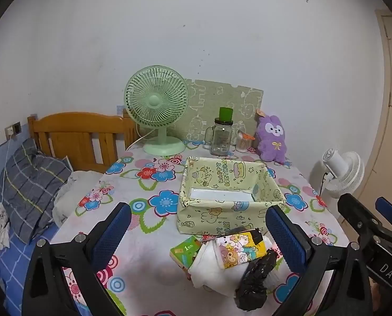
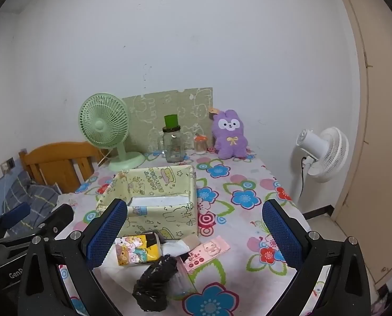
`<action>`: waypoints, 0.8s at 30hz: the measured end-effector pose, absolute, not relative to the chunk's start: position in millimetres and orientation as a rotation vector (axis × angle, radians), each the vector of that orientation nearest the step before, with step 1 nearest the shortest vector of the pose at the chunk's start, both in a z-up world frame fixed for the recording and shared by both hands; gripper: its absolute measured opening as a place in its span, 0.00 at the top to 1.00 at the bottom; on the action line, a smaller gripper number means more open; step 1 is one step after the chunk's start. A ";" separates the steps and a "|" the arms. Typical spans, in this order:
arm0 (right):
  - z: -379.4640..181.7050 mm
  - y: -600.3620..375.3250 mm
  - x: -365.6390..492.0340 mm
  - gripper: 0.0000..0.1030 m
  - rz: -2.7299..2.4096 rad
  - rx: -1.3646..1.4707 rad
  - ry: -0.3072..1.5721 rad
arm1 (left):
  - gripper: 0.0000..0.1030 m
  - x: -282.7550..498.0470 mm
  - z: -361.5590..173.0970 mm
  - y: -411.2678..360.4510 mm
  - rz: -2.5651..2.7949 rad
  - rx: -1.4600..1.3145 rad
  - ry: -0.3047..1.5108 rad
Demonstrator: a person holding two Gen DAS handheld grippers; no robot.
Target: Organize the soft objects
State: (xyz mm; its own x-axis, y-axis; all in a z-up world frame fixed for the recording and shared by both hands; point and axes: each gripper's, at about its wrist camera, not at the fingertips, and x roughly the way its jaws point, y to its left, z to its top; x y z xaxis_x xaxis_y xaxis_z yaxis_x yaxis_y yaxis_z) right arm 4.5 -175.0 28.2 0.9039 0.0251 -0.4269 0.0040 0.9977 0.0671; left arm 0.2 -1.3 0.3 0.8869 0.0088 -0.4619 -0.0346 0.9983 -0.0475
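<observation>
The left gripper (image 1: 198, 234) fills the near edge of its view, blue fingers spread wide with nothing between the pads, hovering over a small heap at the front of the table (image 1: 132, 260): a crumpled black plastic bag (image 1: 253, 281), a yellow cartoon-printed tissue pack (image 1: 242, 247) lying on a white cloth (image 1: 217, 268), and a green packet (image 1: 184, 252) just beside them. The right gripper (image 2: 193, 230) also stands fully spread and empty, with the same heap under its left finger and a pink packet (image 2: 209, 252) lying just right of the heap. Just behind the pile sits the open yellow-green fabric box (image 1: 230, 184), its near wall almost touching the tissue pack; its inside shows only a white bottom. The flowered cloth to the left of the box and along the right side of the table lies bare up to the edges. Along the far edge, against the wall, stand a green fan (image 1: 157, 110), a glass jar (image 1: 221, 137) and a purple plush toy (image 1: 272, 139). A white standing fan (image 2: 319, 155) is beyond the table's right edge, a bed (image 1: 37, 184) beyond the left.
</observation>
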 end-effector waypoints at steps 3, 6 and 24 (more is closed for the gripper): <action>28.1 -172.9 4.2 0.00 0.011 0.058 0.444 | 0.01 0.0 0.9 -7.8 0.031 -0.054 0.475; 26.6 -171.6 3.4 0.00 0.014 0.057 0.450 | 0.01 1.0 0.9 -21.2 0.039 -0.048 0.473; 23.9 -175.4 5.1 0.00 0.002 0.070 0.448 | 0.02 0.8 -1.7 4.4 0.018 -0.097 0.466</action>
State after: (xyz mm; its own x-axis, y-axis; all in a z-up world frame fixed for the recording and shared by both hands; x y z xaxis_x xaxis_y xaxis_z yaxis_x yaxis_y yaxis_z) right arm 5.1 -175.4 23.9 0.9014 0.0172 -0.4326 0.0134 0.9976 0.0677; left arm 0.8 4.4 -1.7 0.8934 -0.0049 -0.4493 -0.0393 0.9953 -0.0890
